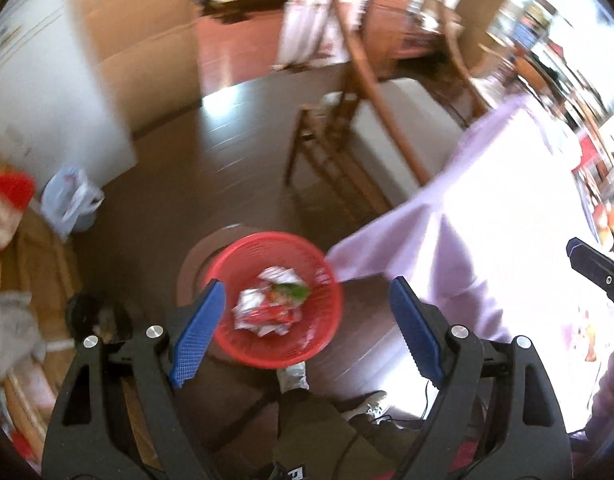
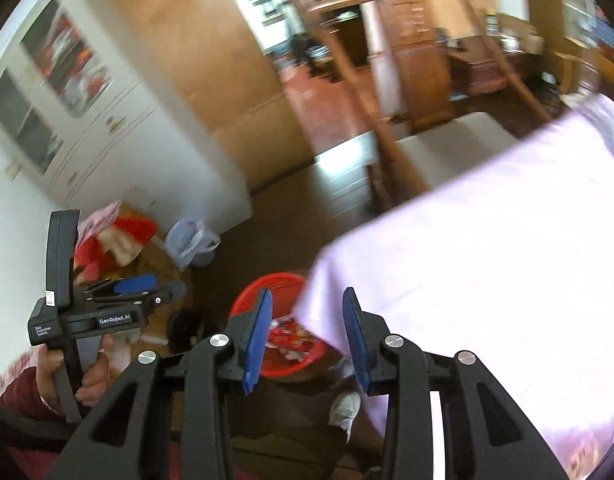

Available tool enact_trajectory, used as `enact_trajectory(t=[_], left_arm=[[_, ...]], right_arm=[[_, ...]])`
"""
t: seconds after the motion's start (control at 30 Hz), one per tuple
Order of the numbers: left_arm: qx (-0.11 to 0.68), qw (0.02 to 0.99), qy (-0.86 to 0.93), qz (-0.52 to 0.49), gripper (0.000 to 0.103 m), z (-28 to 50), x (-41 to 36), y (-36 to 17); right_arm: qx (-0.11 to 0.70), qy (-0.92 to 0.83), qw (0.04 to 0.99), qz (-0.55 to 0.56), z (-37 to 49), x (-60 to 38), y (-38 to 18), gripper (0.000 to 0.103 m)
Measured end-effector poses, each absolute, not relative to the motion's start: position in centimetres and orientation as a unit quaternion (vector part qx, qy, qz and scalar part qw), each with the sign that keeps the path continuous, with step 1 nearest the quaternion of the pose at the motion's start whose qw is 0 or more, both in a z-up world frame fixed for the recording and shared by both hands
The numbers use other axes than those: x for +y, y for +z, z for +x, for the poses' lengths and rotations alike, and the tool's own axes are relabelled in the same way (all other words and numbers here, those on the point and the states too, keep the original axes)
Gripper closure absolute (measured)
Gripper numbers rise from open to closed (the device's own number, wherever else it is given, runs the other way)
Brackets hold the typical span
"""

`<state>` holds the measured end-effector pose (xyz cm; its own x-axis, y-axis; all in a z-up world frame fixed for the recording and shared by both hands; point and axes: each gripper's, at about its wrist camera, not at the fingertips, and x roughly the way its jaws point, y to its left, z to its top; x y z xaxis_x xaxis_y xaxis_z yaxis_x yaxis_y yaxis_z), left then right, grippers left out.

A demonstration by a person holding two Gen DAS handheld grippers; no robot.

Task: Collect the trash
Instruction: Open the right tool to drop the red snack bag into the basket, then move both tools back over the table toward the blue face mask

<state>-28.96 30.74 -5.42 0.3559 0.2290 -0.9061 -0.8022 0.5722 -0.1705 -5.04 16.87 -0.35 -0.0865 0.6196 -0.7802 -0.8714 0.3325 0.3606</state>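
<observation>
left to right from the left tool (image 1: 303,312): a white plastic bag (image 1: 69,200) slumps on the floor far off to its left, the red basket (image 1: 331,316) sits on the floor right under and ahead of its fingers, and the desk under a lilac cloth (image 1: 487,216) rises to its right. this tool stands wide open with nothing between its blue pads (image 1: 197,332).

the trash (image 1: 273,306) lies in the bottom of the basket: crumpled white and red wrappers with a green scrap on top, all loosely piled. it looks light, soft and crinkly, probably slick film that gives under a pinch and springs back. any further piece of this kind would be best taken by a bunched fold or a raised corner, not a flat face, and with a firm squeeze since thin film may slide off the pads.

the right tool (image 2: 307,336) hangs over the basket's right side, near the hanging corner of the cloth. its jaws are partly apart and empty; the wrappers seen between them lie down in the basket, not in the grip. off to its left a hand (image 2: 89,376) holds the left tool's handle.

the basket itself seems light, stiff mesh plastic; its rim is the natural hold.
</observation>
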Motion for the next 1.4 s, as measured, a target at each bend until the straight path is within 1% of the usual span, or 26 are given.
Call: enact_trajectory(t=[0.17,0.33,0.5,0.73,1.03,1.17,1.23,1.4], left_arm=[[0.474,0.794,0.267,-0.269,0.022,-21.9,28.3,-4.9],[0.495,0.826,0.17,-0.21,0.022,-13.4,23.3,-4.1],[0.511,0.848,0.055,-0.13,0.022,-5.7,15.3,-3.7],[0.524,0.847,-0.079,-0.047,0.02,0.4,4.5,-4.0],[0.546,0.817,-0.186,-0.014,0.02,7.2,-6.1,-5.6],[0.558,0.808,-0.19,-0.019,0.02,9.9,-8.0,-6.9],[0.56,0.809,-0.177,-0.002,0.02,10.4,-8.7,-7.5],[0.556,0.82,-0.131,0.021,0.02,10.5,-7.2,-7.7]], right_arm=[[0.465,0.498,0.727,-0.084,-1.4,9.4,0.6,0.066],[0.456,0.409,0.79,-0.029,1.0,0.0,1.2,0.066],[0.454,0.293,0.841,0.043,1.9,-11.4,0.8,0.062],[0.448,0.157,0.87,0.132,0.7,-23.6,-0.9,0.061],[0.419,0.063,0.889,0.175,-2.2,-31.9,-1.5,0.059],[0.416,0.038,0.888,0.192,-3.1,-34.0,-1.8,0.059],[0.418,0.033,0.886,0.197,-3.0,-34.7,-2.2,0.058],[0.425,0.046,0.883,0.196,-1.5,-34.6,-2.5,0.058]])
